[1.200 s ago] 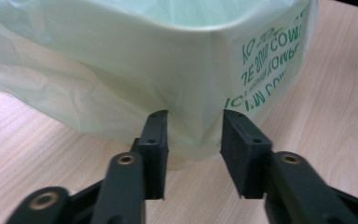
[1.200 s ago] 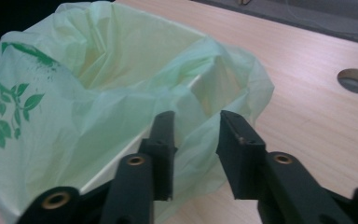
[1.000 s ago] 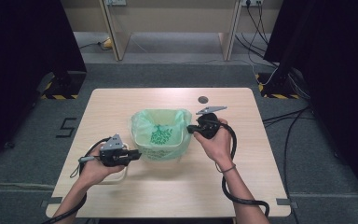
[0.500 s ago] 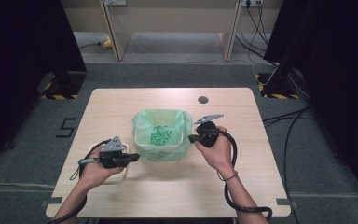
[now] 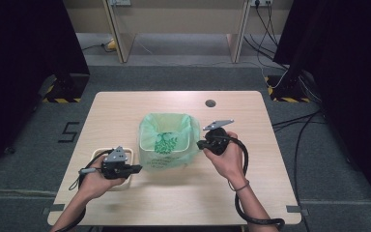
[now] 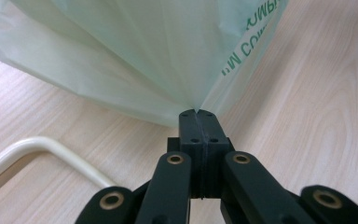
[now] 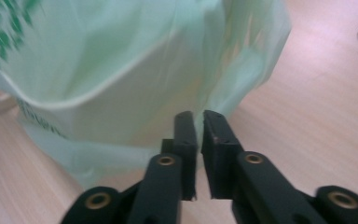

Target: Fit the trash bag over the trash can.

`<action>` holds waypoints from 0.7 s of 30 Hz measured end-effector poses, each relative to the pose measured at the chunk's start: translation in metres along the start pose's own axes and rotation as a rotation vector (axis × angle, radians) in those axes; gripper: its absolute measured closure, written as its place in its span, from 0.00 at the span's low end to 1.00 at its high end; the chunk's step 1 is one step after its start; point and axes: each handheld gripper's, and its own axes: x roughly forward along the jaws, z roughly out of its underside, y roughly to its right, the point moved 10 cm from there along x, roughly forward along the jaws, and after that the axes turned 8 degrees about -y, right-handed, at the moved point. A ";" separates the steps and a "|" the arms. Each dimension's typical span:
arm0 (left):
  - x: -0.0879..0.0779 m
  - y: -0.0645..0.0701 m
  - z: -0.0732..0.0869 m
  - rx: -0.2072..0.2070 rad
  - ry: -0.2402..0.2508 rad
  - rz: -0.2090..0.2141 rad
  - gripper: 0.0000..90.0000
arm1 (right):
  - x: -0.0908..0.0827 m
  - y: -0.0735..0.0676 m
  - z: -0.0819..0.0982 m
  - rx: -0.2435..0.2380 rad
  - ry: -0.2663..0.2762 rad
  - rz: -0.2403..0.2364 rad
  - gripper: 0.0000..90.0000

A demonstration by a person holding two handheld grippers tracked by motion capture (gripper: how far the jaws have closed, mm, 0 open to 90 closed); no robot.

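Green bag (image 5: pixel 166 145) lines a pale bin that stands at the middle of the wooden table (image 5: pixel 251 193) in the high view, its mouth open upward and green print showing inside. At the lower left of that frame the left gripper (image 5: pixel 134 168) lies level, pointing right at the bag's lower left edge. In the left gripper view its two black jaws are pressed flat together at the centre of the frame, pinching a gathered tip of the bag's film (image 6: pixel 158 56), which fans up and out from them across the top of the picture. A cream tray (image 5: pixel 125 153) sits under that gripper at the lower left of the high view; its curved rim (image 6: pixel 42 149) crosses the lower left of the left gripper view. Right of the bag, the right gripper (image 5: pixel 201 144) points left at the bin's side. In the right gripper view its jaws have just been opening: a narrow gap stands between them, with a fold of film (image 7: pixel 214 93) just at their tips, the blur hiding whether they press it.
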 end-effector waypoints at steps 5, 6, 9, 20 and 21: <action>-0.001 0.003 0.004 0.007 -0.003 0.009 1.00 | -0.016 0.000 -0.018 -0.003 0.066 0.023 0.80; -0.002 0.002 0.004 0.002 0.008 0.007 1.00 | -0.020 0.000 -0.023 -0.007 0.082 0.029 0.79; -0.011 0.001 -0.001 -0.004 0.060 -0.004 0.91 | -0.025 -0.002 -0.035 -0.021 0.102 0.028 0.78; -0.043 -0.006 -0.019 -0.087 0.184 -0.057 0.43 | -0.018 0.002 -0.035 0.007 0.105 0.027 0.70; -0.045 -0.006 -0.021 -0.093 0.194 -0.060 0.41 | -0.017 0.002 -0.035 0.007 0.106 0.028 0.69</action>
